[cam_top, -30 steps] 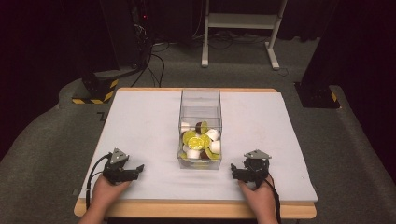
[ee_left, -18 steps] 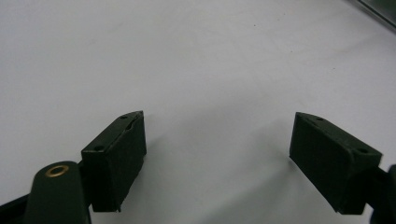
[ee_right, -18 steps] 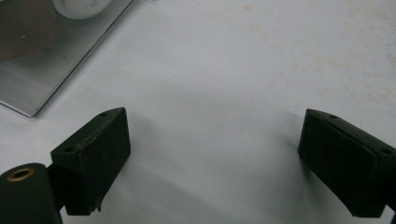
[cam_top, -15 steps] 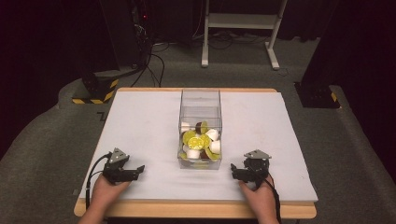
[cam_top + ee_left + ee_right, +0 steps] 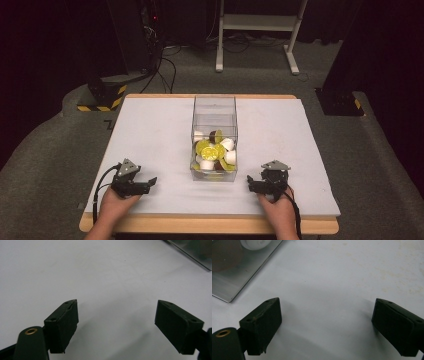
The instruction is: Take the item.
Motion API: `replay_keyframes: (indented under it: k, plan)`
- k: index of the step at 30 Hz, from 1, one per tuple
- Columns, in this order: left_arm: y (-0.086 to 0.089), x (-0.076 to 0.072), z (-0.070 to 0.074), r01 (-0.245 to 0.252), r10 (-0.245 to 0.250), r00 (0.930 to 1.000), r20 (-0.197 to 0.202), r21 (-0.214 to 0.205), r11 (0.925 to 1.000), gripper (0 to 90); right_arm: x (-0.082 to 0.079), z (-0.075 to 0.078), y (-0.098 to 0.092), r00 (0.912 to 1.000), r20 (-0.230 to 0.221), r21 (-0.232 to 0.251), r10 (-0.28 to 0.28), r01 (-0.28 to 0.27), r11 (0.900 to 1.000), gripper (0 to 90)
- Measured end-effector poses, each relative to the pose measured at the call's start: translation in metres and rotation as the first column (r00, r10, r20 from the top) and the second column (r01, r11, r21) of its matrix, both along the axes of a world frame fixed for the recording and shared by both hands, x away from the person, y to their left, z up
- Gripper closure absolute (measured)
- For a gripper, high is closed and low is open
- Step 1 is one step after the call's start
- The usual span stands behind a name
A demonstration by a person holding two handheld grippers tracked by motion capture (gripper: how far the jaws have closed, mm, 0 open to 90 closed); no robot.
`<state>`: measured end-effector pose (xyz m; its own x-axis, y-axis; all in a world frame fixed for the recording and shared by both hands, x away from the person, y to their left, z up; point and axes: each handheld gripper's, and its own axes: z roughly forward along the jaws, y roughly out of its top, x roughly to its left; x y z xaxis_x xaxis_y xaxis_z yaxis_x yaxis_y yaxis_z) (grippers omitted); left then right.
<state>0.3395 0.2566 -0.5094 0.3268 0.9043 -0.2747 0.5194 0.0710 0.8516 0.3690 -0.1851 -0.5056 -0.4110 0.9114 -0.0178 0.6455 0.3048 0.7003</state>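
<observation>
Both grippers' fingers point(image 5: 62, 327) stand apart, nothing between them; the left gripper point(image 5: 145, 184) has just been opening, and the right gripper point(image 5: 251, 184) flanks the clear box point(image 5: 214, 112) mid-worktop point(image 5: 150, 130). Its small capsules point(image 5: 209, 150) look light and slippery, best pinched across their rims.

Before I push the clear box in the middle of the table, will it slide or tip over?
The clear box stands tall on a narrow base, so a high push may tip it. Its small capsules lie only at the bottom, so a low push probably slides it. The hard walls look stiff, perhaps slippery.
</observation>
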Motion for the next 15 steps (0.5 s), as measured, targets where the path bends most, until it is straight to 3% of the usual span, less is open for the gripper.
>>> replay_keyframes:
  k: [7,11,15]
  plan:
    - [-0.0036,-0.0003,0.0014,0.0,0.0,0.9999,0.011,-0.024,0.9997,20.7,0.0001,0.0,0.0,1.0,0.0,0.0,0.0,0.0,1.0,9.0]
    - [-0.0034,-0.0014,0.0027,0.021,-0.021,0.9997,0.007,-0.013,0.9997,20.8,0.0001,0.0001,0.0,1.0,-0.001,0.0,0.0,0.0,1.0,9.0]
    - [-0.0062,-0.0035,0.0055,0.032,-0.031,0.9992,0.026,-0.03,0.999,21.0,0.0,0.0,0.0001,1.0,0.0,0.0,0.0,0.0,1.0,9.0]
